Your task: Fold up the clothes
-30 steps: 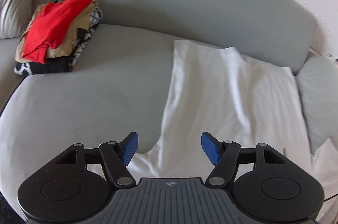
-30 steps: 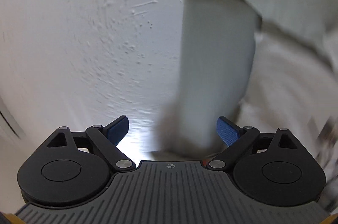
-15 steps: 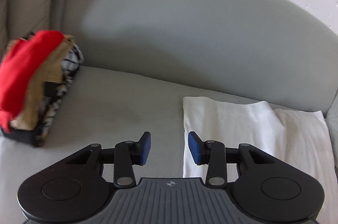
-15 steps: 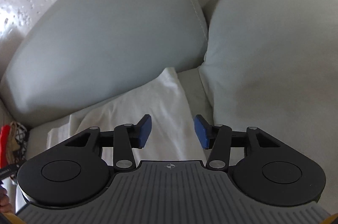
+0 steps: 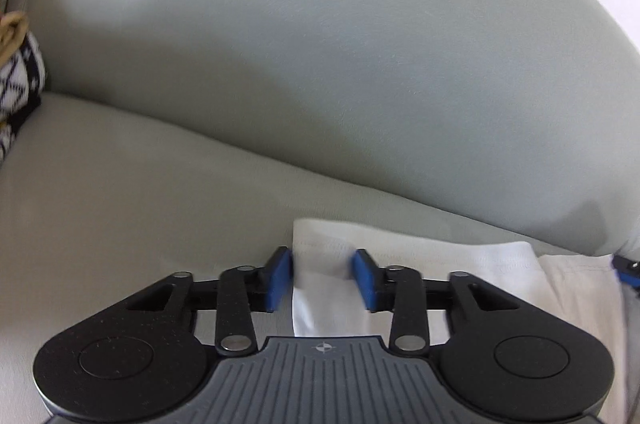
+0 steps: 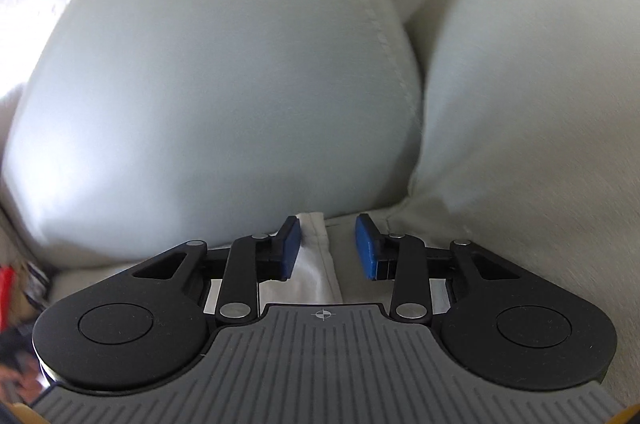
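Closing in from wide to narrow, the left gripper [image 5: 322, 278] and right gripper [image 6: 327, 248] are straddling the white garment's [image 5: 400, 264] far corners, not yet pinching, readying a fold.

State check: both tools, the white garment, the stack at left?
left tool: open, straddling the garment's far-left corner, not closed on it
right tool: open, around the garment's far-right corner
white garment: lying flat on the sofa seat
folded stack: at the left edge, mostly out of frame
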